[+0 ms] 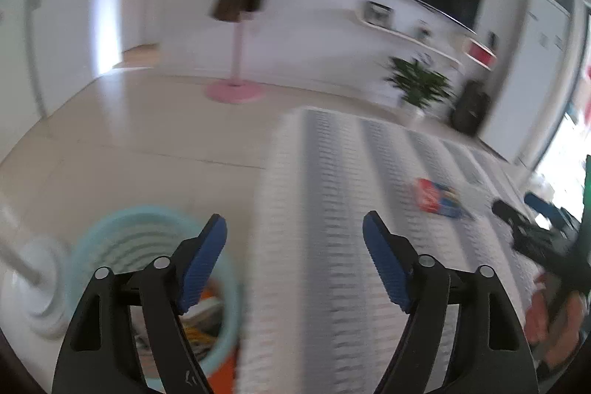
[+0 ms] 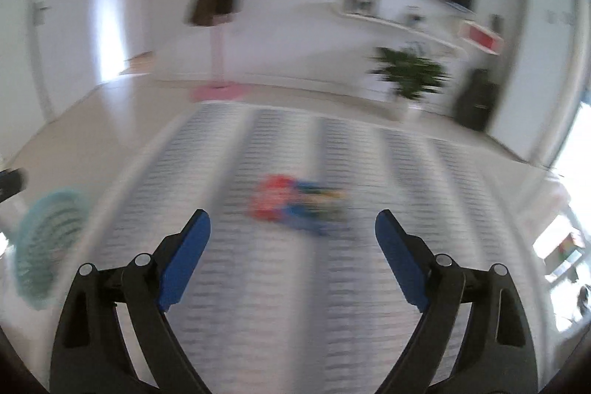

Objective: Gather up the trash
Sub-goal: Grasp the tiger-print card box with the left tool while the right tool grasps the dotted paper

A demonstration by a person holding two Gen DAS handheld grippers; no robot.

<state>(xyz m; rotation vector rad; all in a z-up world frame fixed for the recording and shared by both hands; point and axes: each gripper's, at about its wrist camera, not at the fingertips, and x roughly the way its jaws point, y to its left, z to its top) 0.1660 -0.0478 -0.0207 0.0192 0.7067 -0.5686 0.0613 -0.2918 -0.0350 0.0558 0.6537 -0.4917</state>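
A red and blue snack wrapper (image 1: pixel 437 197) lies flat on the grey striped rug (image 1: pixel 332 180). In the right wrist view the same wrapper (image 2: pixel 295 204) is blurred, ahead of my right gripper (image 2: pixel 292 222), which stands open and empty above the rug (image 2: pixel 277 283). My left gripper (image 1: pixel 294 228) is open with nothing between its blue pads, over the rug's left edge. A pale blue slatted bin (image 1: pixel 147 246) stands on the floor at lower left, with crumpled trash inside. The bin (image 2: pixel 44 246) shows at the far left in the right wrist view. The right gripper's black body and a hand (image 1: pixel 554 301) show at the right edge.
Beige tiled floor (image 1: pixel 129 135) stretches left of the rug. A pink-based coat stand (image 1: pixel 232 91) with hanging clothes stands at the back. A potted plant (image 1: pixel 417 87), a dark case (image 1: pixel 471 106) and a wall television with shelves line the far wall. A white round object (image 1: pixel 33 283) sits beside the bin.
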